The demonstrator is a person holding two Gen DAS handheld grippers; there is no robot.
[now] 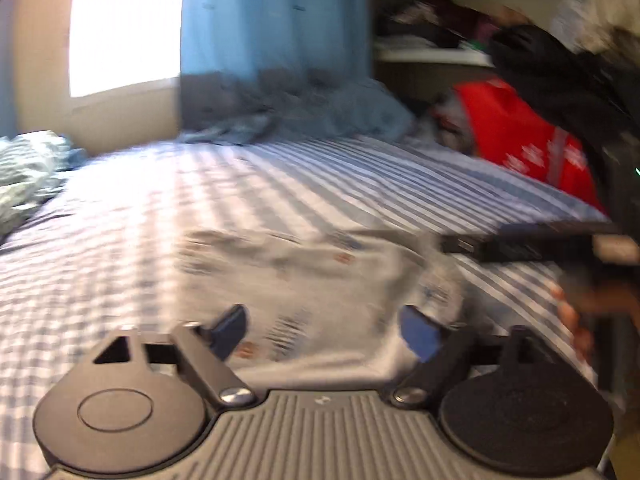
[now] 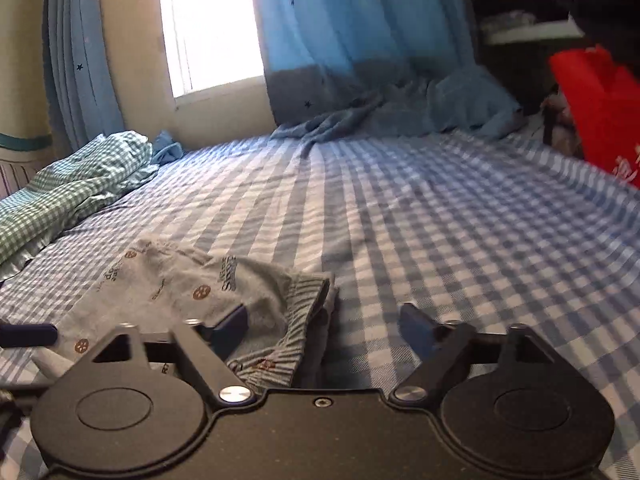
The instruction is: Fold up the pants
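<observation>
A pair of small grey pants, printed with brown round motifs and dark lettering and edged with a striped waistband, lies crumpled on the bed's blue-and-white checked sheet, toward the near left of the right wrist view. The right gripper hovers low over the sheet with its jaws spread wide and holding nothing; its left finger sits over the grey fabric near the striped band, while its right finger is over bare sheet, well apart from the garment. In the left wrist view, which is blurred, the same pale printed pants spread across the sheet directly ahead of the left gripper, whose jaws are likewise released and wide apart, both blue-padded fingers above the cloth; whether they touch it cannot be told. The right gripper shows there as a dark blurred shape at the right edge, just beside the pants. At the head of the bed a blue curtain hangs beside a bright window, its darker hem pooling onto the sheet. A green-and-white gingham bundle lies at the far left of the bed, and a red bag with white print stands at the far right, below cluttered shelves.
</observation>
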